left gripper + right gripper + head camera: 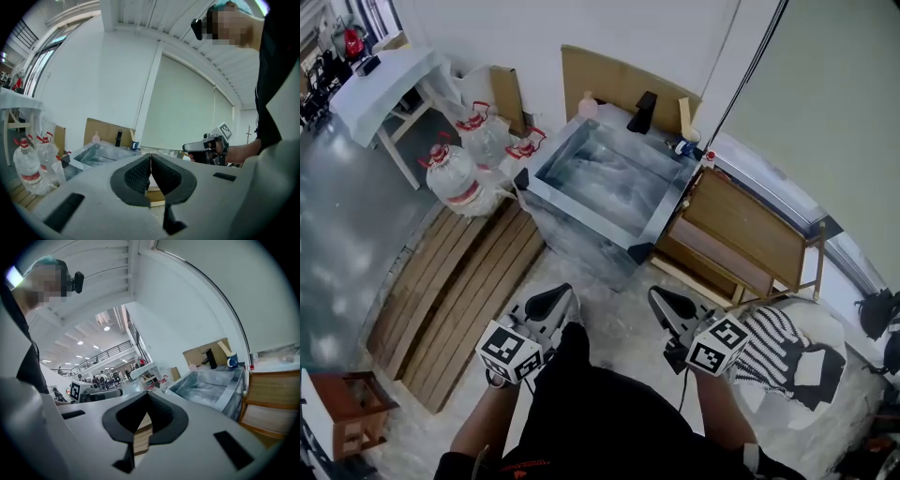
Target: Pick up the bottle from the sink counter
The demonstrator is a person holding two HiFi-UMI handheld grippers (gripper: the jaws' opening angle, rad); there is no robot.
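A small pale pink bottle (588, 105) stands on the back left corner of the steel sink (581, 202), left of a black faucet (642, 112). It is also visible far off in the left gripper view as the pink bottle (96, 138) and in the right gripper view as the pink bottle (191, 366). My left gripper (551, 302) and right gripper (664, 302) are held side by side well short of the sink. Both are shut with nothing between the pads. The left gripper (150, 157) and right gripper (147, 397) point toward the sink.
Large water jugs (455, 173) with red caps stand left of the sink. A wooden rack (741, 234) is on its right, and slatted boards (459, 291) lie on the floor. A blue mug (682, 147) sits near the faucet. A striped cloth (778, 356) lies at the right.
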